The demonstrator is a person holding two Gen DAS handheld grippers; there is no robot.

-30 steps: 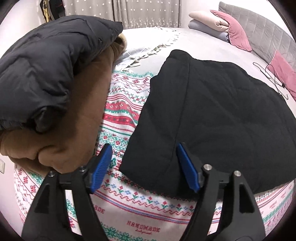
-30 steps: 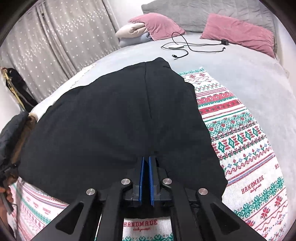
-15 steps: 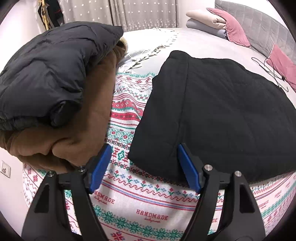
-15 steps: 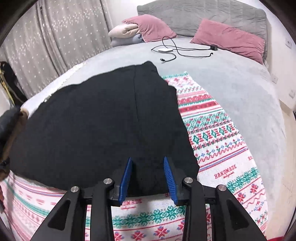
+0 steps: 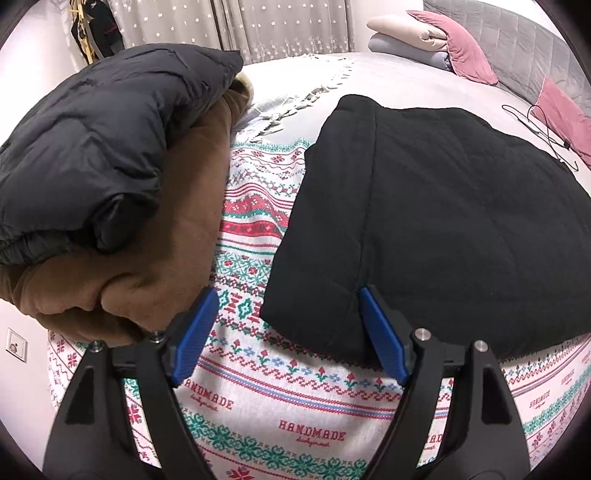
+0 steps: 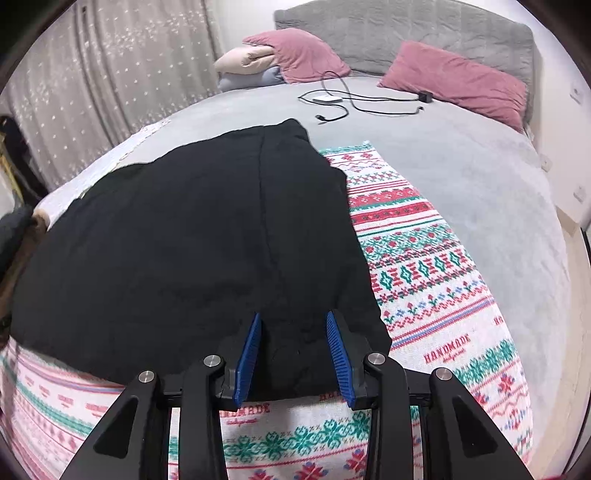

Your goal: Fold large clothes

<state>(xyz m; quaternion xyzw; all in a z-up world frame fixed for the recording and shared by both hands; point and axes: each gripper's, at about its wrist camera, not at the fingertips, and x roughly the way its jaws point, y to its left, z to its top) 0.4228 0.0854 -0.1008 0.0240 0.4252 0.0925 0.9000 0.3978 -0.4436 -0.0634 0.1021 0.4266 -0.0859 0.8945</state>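
Released since earlier, quilted black garment (image 6: pixel 192 240) lies flat.

A patterned blanket (image 6: pixel 424 266) with red and green bands (the word HANDMADE repeats along it) lies over a grey bedspread (image 6: pixel 461 166). Two pink pillows (image 6: pixel 458 79) lean on the grey headboard (image 6: pixel 388 27), near a black cable (image 6: pixel 354 99) and a white charger (image 6: pixel 327 99). Star-dotted curtains (image 5: pixel 280 29) hang behind.

"HANDMADE" reads in red on the patterned knit blanket (image 5: pixel 258 398), repeated along its lower bands. Smaller script beneath each word is illegible.
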